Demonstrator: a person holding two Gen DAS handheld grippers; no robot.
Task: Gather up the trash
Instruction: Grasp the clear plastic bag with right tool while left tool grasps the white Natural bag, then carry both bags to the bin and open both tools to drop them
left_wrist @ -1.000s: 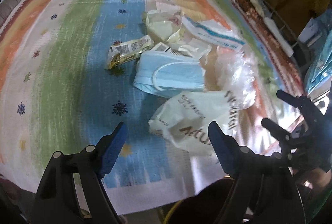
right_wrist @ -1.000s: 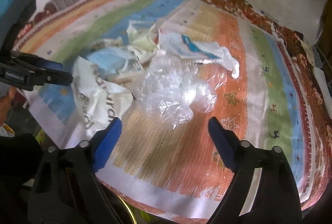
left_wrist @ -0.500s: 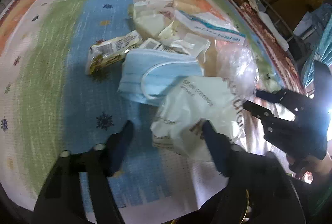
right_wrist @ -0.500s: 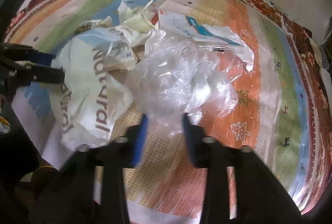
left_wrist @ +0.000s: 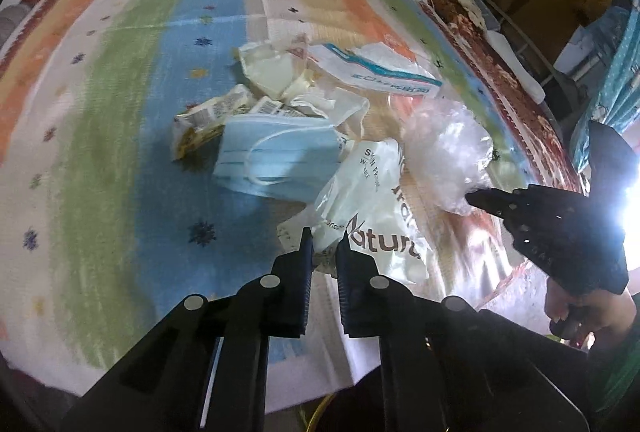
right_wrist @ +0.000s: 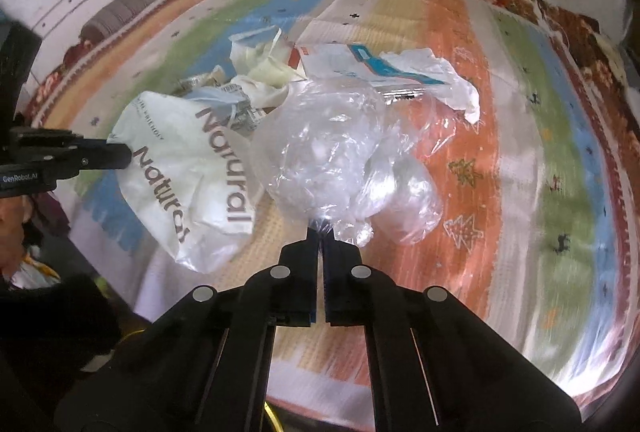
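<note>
Two pinches on the striped cloth (left_wrist: 120, 80): left gripper (left_wrist: 322, 246) nipping the white "Natural" bag (left_wrist: 372, 216) at its near edge, right gripper (right_wrist: 320, 236) nipping the clear plastic wad (right_wrist: 332, 152); lift both slowly, pulling apart so neighbouring litter stays put.

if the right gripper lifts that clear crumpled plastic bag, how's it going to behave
The clear plastic bag is thin and crinkled, so probably floppy and very light. The right gripper pinches only one edge, so the rest would likely dangle, and the glossy film could slip.
</note>
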